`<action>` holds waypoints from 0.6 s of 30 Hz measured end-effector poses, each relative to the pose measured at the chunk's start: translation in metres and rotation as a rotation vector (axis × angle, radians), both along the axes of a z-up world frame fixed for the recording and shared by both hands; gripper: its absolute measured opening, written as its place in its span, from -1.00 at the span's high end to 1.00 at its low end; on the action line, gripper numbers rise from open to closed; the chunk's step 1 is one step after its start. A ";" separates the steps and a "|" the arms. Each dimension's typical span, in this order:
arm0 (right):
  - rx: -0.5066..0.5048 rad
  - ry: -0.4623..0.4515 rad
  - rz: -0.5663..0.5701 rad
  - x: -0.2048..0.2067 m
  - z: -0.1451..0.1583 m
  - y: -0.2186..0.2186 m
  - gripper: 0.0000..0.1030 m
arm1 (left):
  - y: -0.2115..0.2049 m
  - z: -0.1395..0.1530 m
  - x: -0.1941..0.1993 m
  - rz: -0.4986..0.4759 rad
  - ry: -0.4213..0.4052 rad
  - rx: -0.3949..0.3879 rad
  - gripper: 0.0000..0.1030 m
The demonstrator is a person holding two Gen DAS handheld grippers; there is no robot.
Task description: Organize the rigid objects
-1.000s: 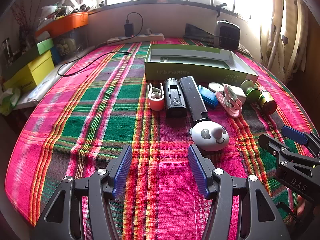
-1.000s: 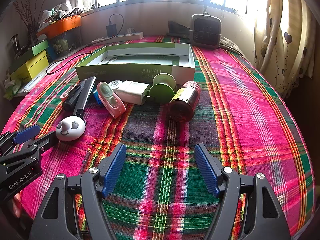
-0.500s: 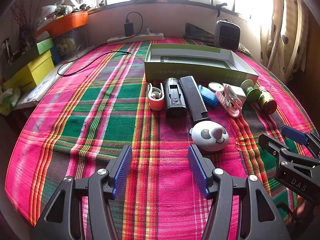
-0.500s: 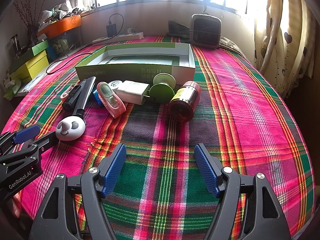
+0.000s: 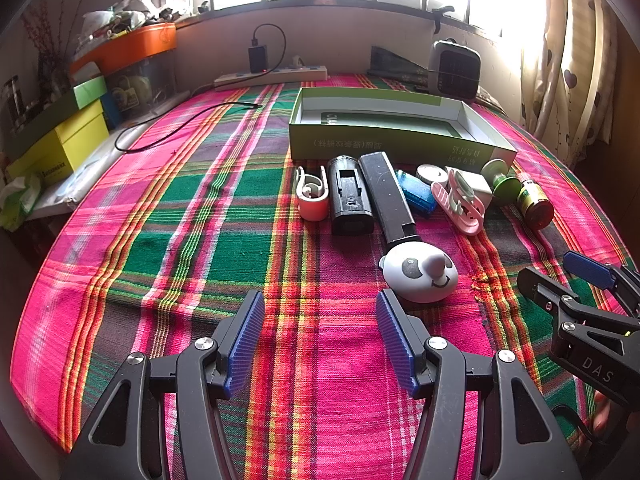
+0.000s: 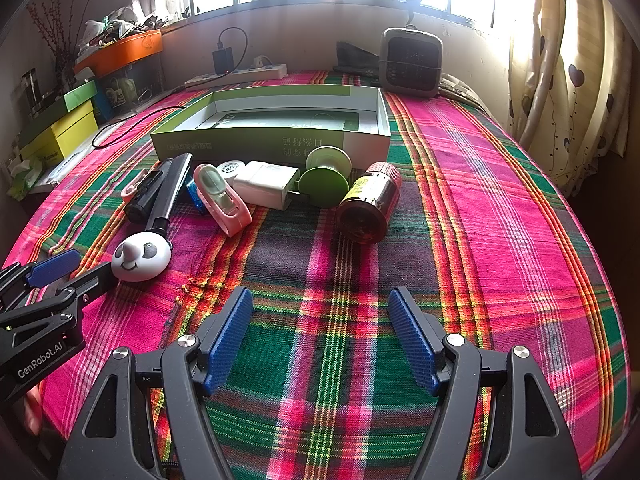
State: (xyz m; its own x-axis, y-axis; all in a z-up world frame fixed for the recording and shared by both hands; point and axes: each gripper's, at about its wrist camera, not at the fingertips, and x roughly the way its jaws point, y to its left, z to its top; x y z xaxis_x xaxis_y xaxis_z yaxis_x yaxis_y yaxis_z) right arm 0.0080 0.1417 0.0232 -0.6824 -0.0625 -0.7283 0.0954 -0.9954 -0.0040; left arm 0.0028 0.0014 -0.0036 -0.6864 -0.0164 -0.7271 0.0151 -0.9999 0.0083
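Nearest the cameras, the left claw [image 5: 320,336] and the right claw [image 6: 320,332] hover over the plaid woven cloth on the table [image 6: 480,240], each with its ribbed blue pads spread apart and holding nothing. Judged from the layout, sorting has not begun: 0 items are in the box. Beyond lie a smooth white panda-faced plastic dome [image 5: 418,276], a long matte black bar [image 5: 386,196], a black rectangular casing [image 5: 350,196], a pink plastic clip [image 6: 222,198], a white charger block [image 6: 266,184], a green plastic spool [image 6: 326,178] and a glossy dark-red jar on its side [image 6: 368,208]. Farthest, the open green cardboard box [image 6: 256,138] looks empty.
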 end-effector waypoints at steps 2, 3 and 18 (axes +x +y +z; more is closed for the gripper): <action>0.000 0.000 0.000 0.000 0.000 0.000 -0.38 | 0.000 0.000 0.000 0.000 0.000 0.000 -0.11; 0.000 0.000 0.000 0.000 0.000 0.000 -0.38 | 0.000 0.000 0.000 0.000 0.000 0.000 -0.11; -0.014 -0.005 0.020 -0.008 0.004 0.001 -0.38 | -0.006 0.005 -0.003 -0.054 -0.016 0.063 -0.11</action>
State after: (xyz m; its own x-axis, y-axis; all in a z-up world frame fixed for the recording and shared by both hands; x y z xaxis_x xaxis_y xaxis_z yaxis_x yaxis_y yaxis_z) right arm 0.0004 0.1431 0.0272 -0.6772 -0.0864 -0.7307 0.1157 -0.9932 0.0102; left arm -0.0002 -0.0049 0.0016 -0.6731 0.0659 -0.7366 -0.0381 -0.9978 -0.0545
